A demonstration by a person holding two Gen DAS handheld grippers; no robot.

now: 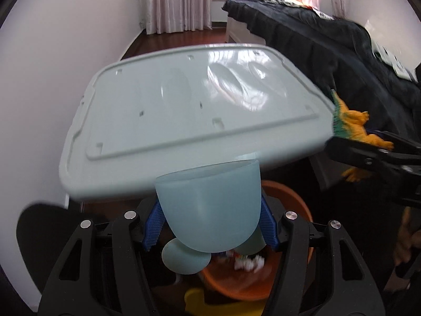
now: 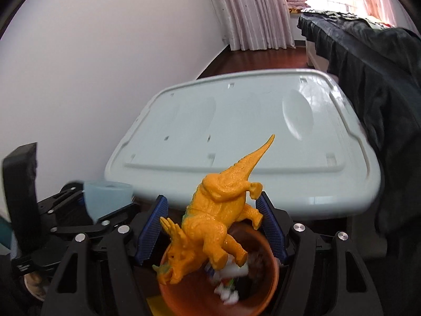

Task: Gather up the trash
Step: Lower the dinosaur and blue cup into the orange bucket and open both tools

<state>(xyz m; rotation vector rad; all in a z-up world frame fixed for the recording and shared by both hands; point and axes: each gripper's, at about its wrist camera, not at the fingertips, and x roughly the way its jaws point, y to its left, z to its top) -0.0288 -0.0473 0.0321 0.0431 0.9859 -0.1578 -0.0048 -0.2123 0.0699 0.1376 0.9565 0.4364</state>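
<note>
Left wrist view: large pale grey-green plastic storage-box lid (image 1: 200, 110) ahead of both grippers. Round orange plastic basin (image 1: 289, 202) directly below the fingers, crumpled white paper scraps (image 1: 250, 262) inside. Left gripper (image 1: 210, 226) pinching translucent pale-blue plastic cup (image 1: 208, 210), mouth away from camera. Right gripper (image 2: 213, 226) clamped on orange rubbery triceratops toy (image 2: 213, 223), head hanging over basin (image 2: 271, 284). Step, judged: carrying two items over basin. Next: centre each over the rim, then spread the jaws to drop.
</note>
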